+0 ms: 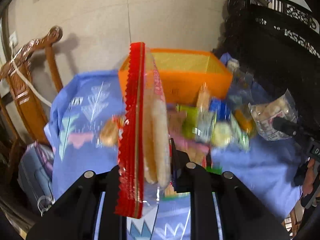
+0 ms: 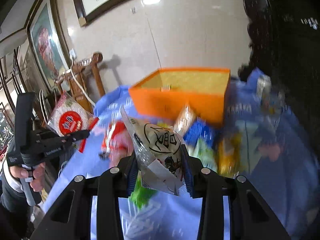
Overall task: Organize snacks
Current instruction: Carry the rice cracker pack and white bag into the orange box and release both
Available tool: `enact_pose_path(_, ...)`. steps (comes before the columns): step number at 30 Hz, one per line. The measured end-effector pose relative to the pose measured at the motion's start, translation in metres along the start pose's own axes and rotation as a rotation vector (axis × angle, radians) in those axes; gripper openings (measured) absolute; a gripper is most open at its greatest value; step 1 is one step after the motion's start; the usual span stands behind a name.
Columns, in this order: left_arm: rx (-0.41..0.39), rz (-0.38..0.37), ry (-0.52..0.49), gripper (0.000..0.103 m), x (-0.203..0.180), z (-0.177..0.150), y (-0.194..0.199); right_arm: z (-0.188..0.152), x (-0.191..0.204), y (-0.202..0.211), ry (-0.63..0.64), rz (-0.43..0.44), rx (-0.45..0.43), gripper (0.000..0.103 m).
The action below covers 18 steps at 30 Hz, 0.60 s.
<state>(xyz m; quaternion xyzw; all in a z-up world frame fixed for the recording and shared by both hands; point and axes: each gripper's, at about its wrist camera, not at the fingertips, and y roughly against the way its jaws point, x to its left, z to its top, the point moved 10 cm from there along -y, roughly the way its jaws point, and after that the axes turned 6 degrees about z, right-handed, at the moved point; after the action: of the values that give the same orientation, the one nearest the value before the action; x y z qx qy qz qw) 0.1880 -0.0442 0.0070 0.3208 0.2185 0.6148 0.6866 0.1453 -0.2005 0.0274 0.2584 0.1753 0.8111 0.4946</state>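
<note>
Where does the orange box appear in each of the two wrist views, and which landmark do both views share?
Left wrist view: the orange box sits upper centre, partly behind the held red-edged snack packet.
Right wrist view: orange box at centre, above the held clear packet.
Shared landmark: the carved wooden chair, left of the box.

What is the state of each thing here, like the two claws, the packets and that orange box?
Left gripper: shut on the red-edged cracker packet, held off the table.
Right gripper: shut on the clear snack bag.
Orange box: open-topped, upright.
Loose snacks: lying on the blue cloth.
</note>
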Motion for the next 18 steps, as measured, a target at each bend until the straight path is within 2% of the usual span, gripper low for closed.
enact_pose_path(4,-0.026,-0.003,0.005,0.018,-0.002,0.067,-0.023,0.068,-0.018,-0.017,0.002,-0.012,-0.047,0.039)
enact_pose_path(8,-0.034,-0.002,0.015,0.018,-0.008,0.130,-0.063,0.111,-0.046,-0.055,-0.032,-0.038,-0.054,0.039)
enact_pose_path(11,-0.022,-0.005,0.028,0.018,-0.014,0.163,-0.101,0.130,-0.072,-0.091,-0.072,-0.065,-0.040,0.039)
enact_pose_path(15,0.010,-0.008,0.025,0.018,-0.023,0.178,-0.154,0.134,-0.105,-0.140,-0.105,-0.110,-0.002,0.040)
enact_pose_path(16,0.026,-0.001,0.030,0.021,-0.024,0.178,-0.168,0.133,-0.112,-0.153,-0.116,-0.111,0.014,0.043)
enact_pose_path(17,0.035,0.011,0.042,0.041,-0.023,0.175,-0.176,0.131,-0.116,-0.162,-0.127,-0.112,0.026,0.044)
enact_pose_path(18,0.040,0.035,0.065,0.063,-0.021,0.174,-0.184,0.129,-0.123,-0.170,-0.146,-0.119,0.033,0.053)
